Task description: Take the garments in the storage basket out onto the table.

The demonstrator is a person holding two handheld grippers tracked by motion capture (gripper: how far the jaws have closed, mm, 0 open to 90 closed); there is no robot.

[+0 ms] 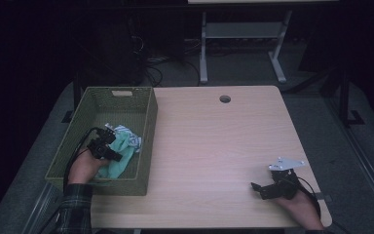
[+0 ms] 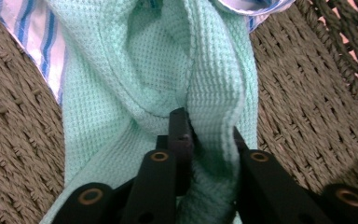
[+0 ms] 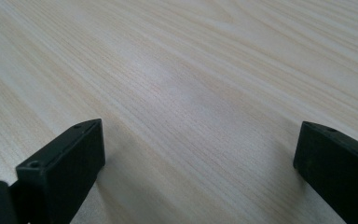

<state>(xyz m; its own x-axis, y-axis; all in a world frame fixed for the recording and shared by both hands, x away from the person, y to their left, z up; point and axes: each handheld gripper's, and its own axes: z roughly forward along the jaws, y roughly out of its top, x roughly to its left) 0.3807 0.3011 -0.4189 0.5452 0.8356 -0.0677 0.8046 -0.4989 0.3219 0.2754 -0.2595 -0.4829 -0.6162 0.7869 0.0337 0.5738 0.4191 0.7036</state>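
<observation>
Cloth (image 2: 135, 70) in mint-green waffle weave lies inside the basket (image 1: 148, 122), and your left gripper (image 1: 108, 141) is already on it: in the left gripper view the 2 black jaws are pressed onto a raised fold, with fabric bunched between them. The fold runs straight ahead of the jaws, so the cloth's long axis continues away from your hand toward the basket's far wall. In the high view the cloth sits in the near right part of the basket, close to the wall that borders the table (image 1: 214, 141). That wall stands between the cloth and the bare tabletop, so any carry toward the table would probably need lift first.

A second cloth (image 2: 23, 42), white with blue stripes, lies at the far end of the green one, touching it; whether it lies over or under cannot be told. It may drag along if the 2 are tangled.

Your right gripper (image 1: 265, 189) rests near the table's near right corner, well apart from the basket, jaws spread wide over bare wood and holding nothing. Your left hand is clearly the nearer one.
</observation>
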